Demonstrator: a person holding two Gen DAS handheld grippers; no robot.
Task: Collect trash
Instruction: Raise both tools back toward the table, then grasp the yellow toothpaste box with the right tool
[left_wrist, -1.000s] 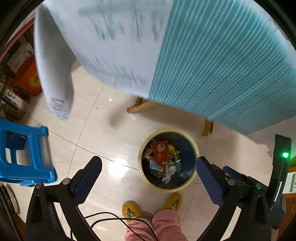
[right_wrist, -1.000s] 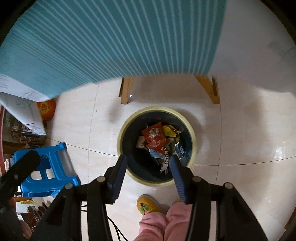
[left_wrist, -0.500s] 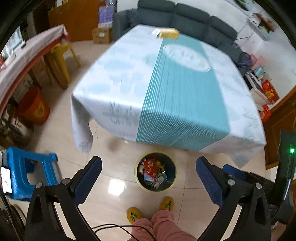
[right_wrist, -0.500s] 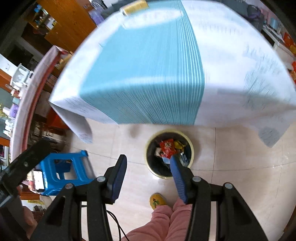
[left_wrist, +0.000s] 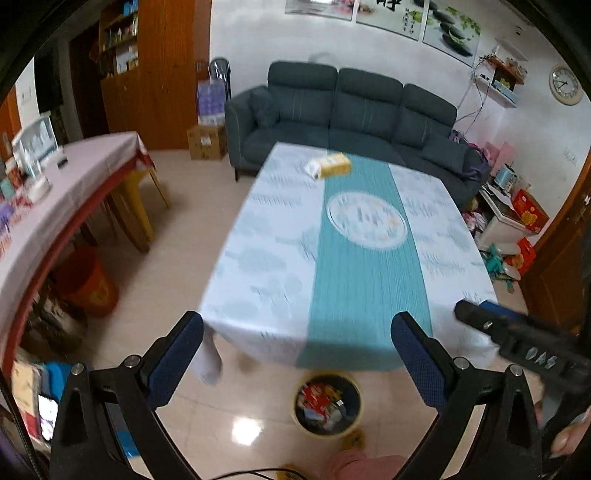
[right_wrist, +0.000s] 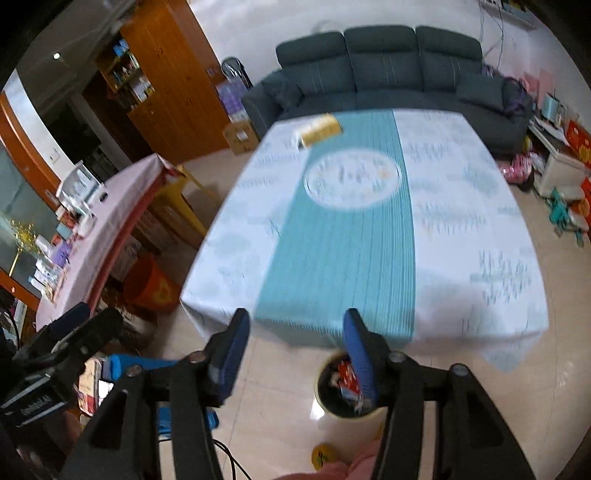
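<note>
Both grippers have risen; tabletop (left_wrist: 351, 240) now visible, bin (left_wrist: 327, 404) smaller.

Tabletop (left_wrist: 258, 266) clear (box (left_wrist: 330, 166) at far end).

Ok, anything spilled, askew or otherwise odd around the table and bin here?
Nothing stands out. The trash bin stands upright on the floor at the table's near edge, wrappers inside it, and I see none on the tiles around it. The tablecloth lies flat with only a yellow box at the far end. Both views are motion-blurred, so small scraps could be missed.
</note>
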